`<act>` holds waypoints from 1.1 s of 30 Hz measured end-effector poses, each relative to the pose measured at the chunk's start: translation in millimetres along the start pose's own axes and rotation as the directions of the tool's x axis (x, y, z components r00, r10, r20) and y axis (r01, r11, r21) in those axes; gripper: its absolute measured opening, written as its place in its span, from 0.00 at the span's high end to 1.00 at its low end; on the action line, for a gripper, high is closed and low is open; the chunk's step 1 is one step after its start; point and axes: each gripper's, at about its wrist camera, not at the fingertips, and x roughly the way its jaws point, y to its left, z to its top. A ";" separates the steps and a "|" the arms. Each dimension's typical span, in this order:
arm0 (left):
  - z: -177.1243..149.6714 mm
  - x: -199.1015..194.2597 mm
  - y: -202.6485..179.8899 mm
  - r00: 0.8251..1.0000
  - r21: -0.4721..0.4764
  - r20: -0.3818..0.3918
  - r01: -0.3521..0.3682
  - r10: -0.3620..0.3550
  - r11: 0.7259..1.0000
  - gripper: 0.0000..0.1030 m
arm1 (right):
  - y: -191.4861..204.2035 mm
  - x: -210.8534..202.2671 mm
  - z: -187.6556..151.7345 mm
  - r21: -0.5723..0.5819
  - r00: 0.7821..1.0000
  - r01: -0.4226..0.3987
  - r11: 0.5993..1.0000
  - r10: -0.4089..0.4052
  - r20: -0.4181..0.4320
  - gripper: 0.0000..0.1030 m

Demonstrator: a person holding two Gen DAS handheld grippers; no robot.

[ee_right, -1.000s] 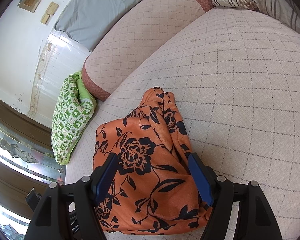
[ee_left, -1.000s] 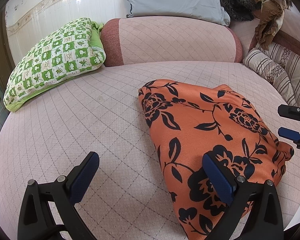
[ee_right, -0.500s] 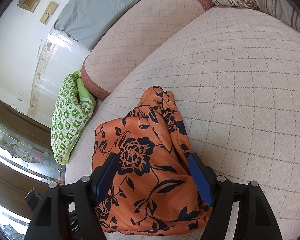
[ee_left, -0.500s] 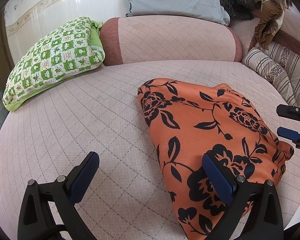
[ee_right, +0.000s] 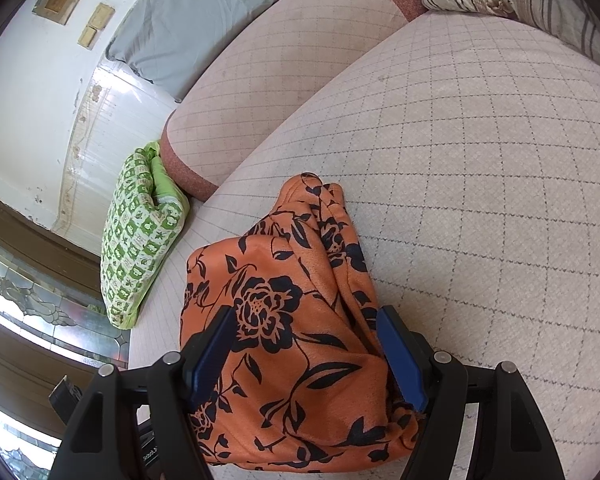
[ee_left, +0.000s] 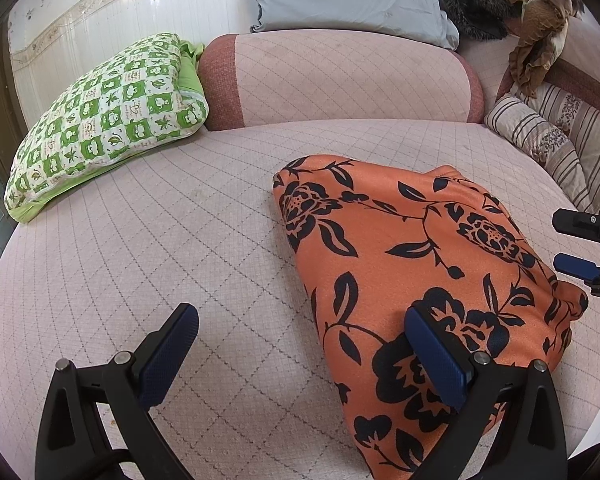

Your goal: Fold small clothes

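My left tongs (ee_left: 300,354) gape wide, right pad over the folded orange black-flowered fleece garment (ee_left: 420,272) on the quilted pink sofa seat (ee_left: 140,248). My right tongs (ee_right: 306,350) straddle it (ee_right: 292,320), released.

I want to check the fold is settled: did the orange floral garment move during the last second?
No. The orange floral garment keeps its place relative to the green checked pillow and the sofa's quilted seat.

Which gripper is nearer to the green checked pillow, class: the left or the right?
Left. The left gripper hangs open over the sofa seat, on the side of the orange floral garment facing the green checked pillow. The right gripper straddles the garment's far end.
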 end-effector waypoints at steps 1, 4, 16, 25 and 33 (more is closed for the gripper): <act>-1.1 -0.2 -0.8 1.000 0.001 0.000 -0.001 0.001 1.000 0.00 | -0.2 -0.2 0.4 -0.001 1.000 0.000 1.000 0.000 0.000 0.27; -1.7 0.1 -1.2 1.000 0.001 0.000 0.000 0.000 1.000 0.00 | -0.7 -0.5 0.8 -0.002 1.000 0.000 1.000 0.000 -0.002 0.27; -2.9 0.8 -1.7 1.000 0.009 -0.002 0.004 -0.004 1.000 0.00 | -1.0 -1.7 1.1 -0.006 1.000 0.001 1.000 -0.001 0.001 0.27; -2.6 0.7 -1.6 1.000 0.009 -0.003 0.005 -0.005 1.000 0.00 | -0.7 -2.3 0.2 -0.007 1.000 -0.003 1.000 0.003 0.004 0.27; -2.1 -1.9 -1.3 1.000 0.016 -0.003 0.013 -0.013 1.000 0.00 | -4.5 -3.1 4.0 -0.013 1.000 -0.001 1.000 0.001 0.001 0.27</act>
